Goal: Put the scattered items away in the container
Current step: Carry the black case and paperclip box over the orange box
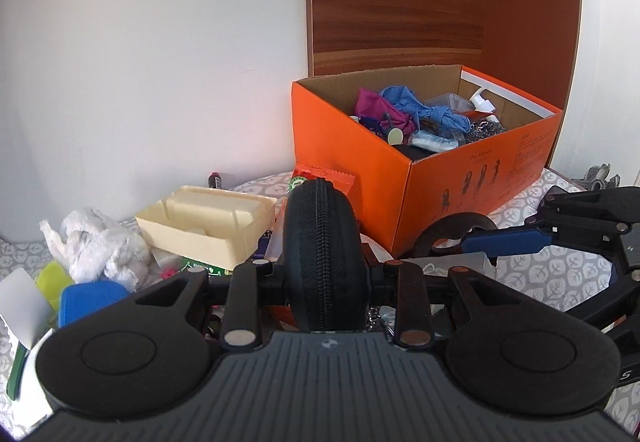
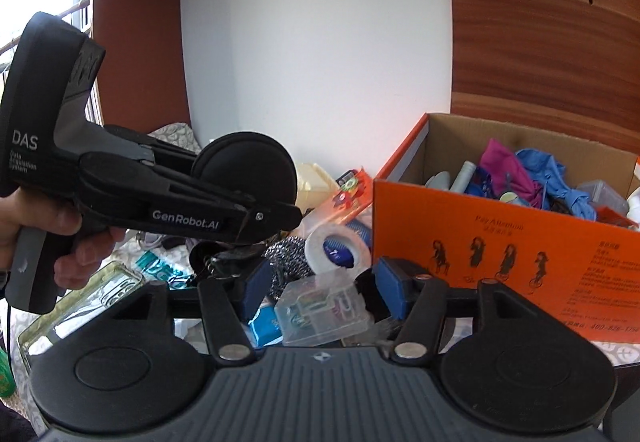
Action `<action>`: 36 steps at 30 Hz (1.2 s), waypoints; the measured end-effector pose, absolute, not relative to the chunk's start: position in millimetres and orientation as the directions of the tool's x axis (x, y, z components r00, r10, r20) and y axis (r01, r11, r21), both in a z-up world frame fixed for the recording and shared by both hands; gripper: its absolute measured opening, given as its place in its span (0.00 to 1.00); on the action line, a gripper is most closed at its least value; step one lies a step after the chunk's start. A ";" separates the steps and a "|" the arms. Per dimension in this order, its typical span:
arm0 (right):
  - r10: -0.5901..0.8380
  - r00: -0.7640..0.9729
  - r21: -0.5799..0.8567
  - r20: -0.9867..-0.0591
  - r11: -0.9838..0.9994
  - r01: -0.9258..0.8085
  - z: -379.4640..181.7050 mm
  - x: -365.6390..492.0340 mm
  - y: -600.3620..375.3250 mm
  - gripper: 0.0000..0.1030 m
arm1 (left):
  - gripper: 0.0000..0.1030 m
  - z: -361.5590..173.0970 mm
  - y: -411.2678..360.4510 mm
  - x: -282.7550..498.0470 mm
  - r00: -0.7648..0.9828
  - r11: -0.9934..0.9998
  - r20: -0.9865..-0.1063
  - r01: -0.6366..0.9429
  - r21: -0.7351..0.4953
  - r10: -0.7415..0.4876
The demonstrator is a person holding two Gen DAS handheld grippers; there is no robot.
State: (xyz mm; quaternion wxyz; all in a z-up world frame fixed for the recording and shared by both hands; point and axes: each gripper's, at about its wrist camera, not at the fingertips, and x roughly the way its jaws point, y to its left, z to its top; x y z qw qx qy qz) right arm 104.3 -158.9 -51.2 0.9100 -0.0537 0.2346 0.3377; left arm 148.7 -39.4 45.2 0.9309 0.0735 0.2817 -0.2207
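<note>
My left gripper (image 1: 325,274) is shut on a round black zippered case (image 1: 323,242) and holds it above the cluttered table, left of the orange cardboard box (image 1: 352,162). The case also shows in the right wrist view (image 2: 246,170), held in the left gripper. The box (image 2: 492,262) holds cloths, bottles and small items. My right gripper (image 2: 324,290) is open around a clear plastic box of paper clips (image 2: 324,308) that lies on the pile. The right gripper's blue pad also shows in the left wrist view (image 1: 504,242).
A cream plastic tray (image 1: 208,226), white cloth (image 1: 96,246), blue item (image 1: 90,300) and green item (image 1: 52,278) lie left. A tape roll (image 2: 338,246), steel scourer (image 2: 286,258) and glass dish (image 2: 80,306) lie near the right gripper. Wall and wooden panels stand behind.
</note>
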 end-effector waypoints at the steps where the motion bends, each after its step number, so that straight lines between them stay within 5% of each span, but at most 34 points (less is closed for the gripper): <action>1: 0.588 0.651 0.055 -0.481 0.761 -0.646 -53.4 105.8 -156.1 0.55 | 0.29 44.6 -40.0 149.1 0.741 0.891 -0.558 0.454 0.008 -0.372; 8: 0.533 0.652 -0.062 -0.540 0.746 -0.663 -63.1 110.0 -137.7 0.55 | 0.29 42.5 -42.6 155.6 0.733 0.889 -0.564 0.458 -0.001 -0.379; 11: 0.523 0.652 -0.074 -0.549 0.747 -0.661 -72.6 111.5 -137.2 0.46 | 0.29 42.5 -39.7 156.1 0.733 0.890 -0.565 0.456 -0.004 -0.378; 36: 0.469 0.815 -0.073 -0.339 0.851 -0.520 15.1 103.5 -216.4 0.46 | 0.29 92.6 -103.5 183.3 0.767 0.845 -0.478 0.528 0.090 -0.428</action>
